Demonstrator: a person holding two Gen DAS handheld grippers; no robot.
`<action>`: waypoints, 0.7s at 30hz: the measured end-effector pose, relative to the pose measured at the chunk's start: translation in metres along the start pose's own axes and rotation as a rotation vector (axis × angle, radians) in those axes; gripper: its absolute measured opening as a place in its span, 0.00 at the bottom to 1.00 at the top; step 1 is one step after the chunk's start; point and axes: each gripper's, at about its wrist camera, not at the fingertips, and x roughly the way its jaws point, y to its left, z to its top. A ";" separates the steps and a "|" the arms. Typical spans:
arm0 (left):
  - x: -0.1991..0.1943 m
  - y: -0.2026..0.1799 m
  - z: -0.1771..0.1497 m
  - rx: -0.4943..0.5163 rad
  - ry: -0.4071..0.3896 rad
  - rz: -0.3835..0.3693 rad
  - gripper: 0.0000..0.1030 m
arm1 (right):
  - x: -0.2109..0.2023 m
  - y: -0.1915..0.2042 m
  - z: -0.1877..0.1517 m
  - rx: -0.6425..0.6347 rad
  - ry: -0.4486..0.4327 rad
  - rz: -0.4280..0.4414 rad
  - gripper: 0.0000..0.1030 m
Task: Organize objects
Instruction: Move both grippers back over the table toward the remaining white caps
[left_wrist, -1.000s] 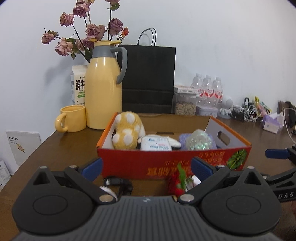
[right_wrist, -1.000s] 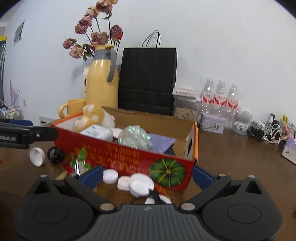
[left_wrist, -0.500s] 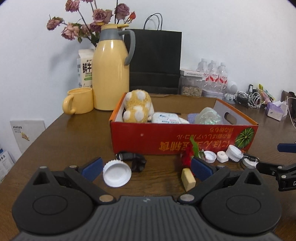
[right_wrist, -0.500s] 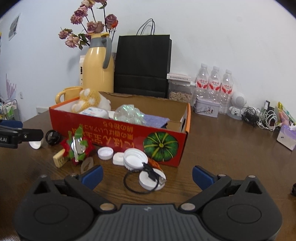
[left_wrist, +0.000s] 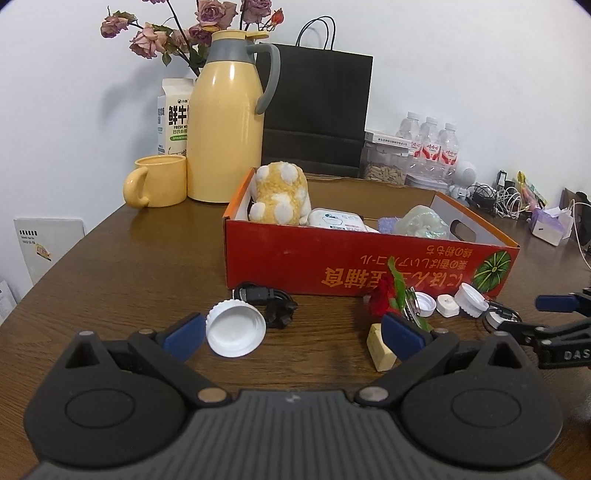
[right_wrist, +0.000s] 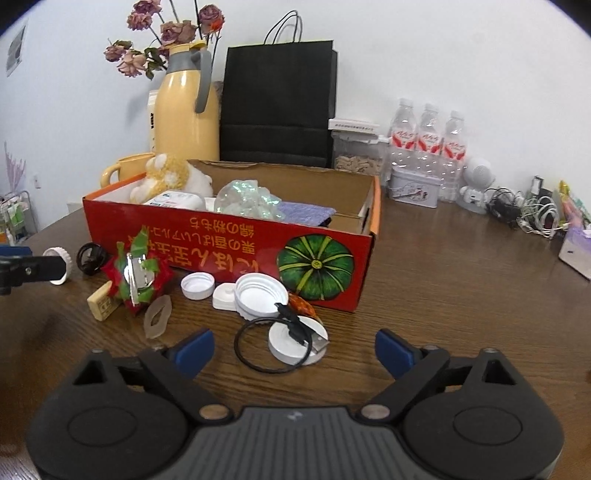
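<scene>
Wooden table (right_wrist: 461, 280): red box (right_wrist: 229, 240), white lids (right_wrist: 260, 295) scattered before it

White caps (right_wrist: 260, 295) (several) lie before red box (right_wrist: 229, 243).

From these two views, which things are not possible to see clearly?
- Left wrist view: milk carton partly hidden behind the yellow jug.
- Right wrist view: the red box front wall hides its floor.
- Both views: cable pile too small to sort.
</scene>
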 end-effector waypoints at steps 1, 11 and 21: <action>0.000 0.000 0.000 -0.003 -0.001 -0.001 1.00 | 0.003 0.000 0.001 -0.004 0.004 0.002 0.86; 0.001 0.004 0.000 -0.028 0.004 -0.009 1.00 | 0.016 -0.016 0.008 0.057 0.022 0.020 0.29; 0.002 0.003 -0.002 -0.029 0.005 0.002 1.00 | 0.005 -0.011 0.002 0.055 -0.019 0.050 0.14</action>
